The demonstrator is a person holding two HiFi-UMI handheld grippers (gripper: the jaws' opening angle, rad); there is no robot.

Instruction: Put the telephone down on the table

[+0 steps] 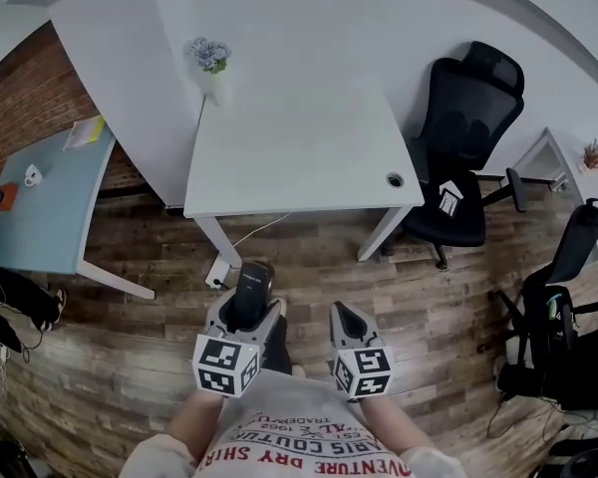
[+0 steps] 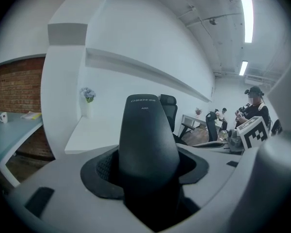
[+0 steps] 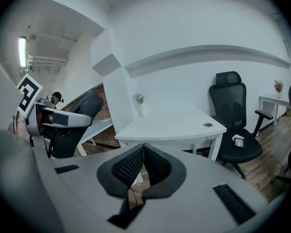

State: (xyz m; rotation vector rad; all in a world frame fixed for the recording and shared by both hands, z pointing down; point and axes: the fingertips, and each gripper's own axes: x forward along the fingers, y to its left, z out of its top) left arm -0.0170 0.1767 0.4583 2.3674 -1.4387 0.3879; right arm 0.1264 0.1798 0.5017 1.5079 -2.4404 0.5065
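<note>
phone (image 2: pixel 148 144): clamped in the left gripper (image 2: pixel 148 181). the jaws stand wide apart with a pad pressed to each side of its lower half, and the upper half sticks out past the tips. in the head view the phone (image 1: pixel 250 289) hangs over the wood floor (image 1: pixel 309 257), in front of the person's body. it is not yet above the desk (image 1: pixel 299 137).

look: dark, nearly black and matt, with a smooth back. it is broad and rounded at the free end and waisted where the pads hold it. there is a small line of pale print near the top. no cord seen. we cannot tell from here which face carries the keys.

key relation: the long axis runs along the jaws, free end forward and a little down, aimed at the near edge of the desk. the desk (image 2: pixel 85 135) lies straight ahead and well apart, so we judge a carry forward is needed before any lowering. the left gripper (image 1: pixel 247 315) is the one that counts. the right gripper (image 1: pixel 347 317) rides beside it, about level.

right gripper (image 3: pixel 142 165): jaws together, pads touching, nothing between them.

desk top: white and mostly bare. a vase (image 1: pixel 211 60) stands at the far left corner and a cable hole (image 1: pixel 395 179) sits at the near right. the near middle looks like the free spot. a black chair (image 1: pixel 468 142) stands off the right end, out of the line of approach.

risk, our judgement: the free end could touch down first and tip the phone.
</note>
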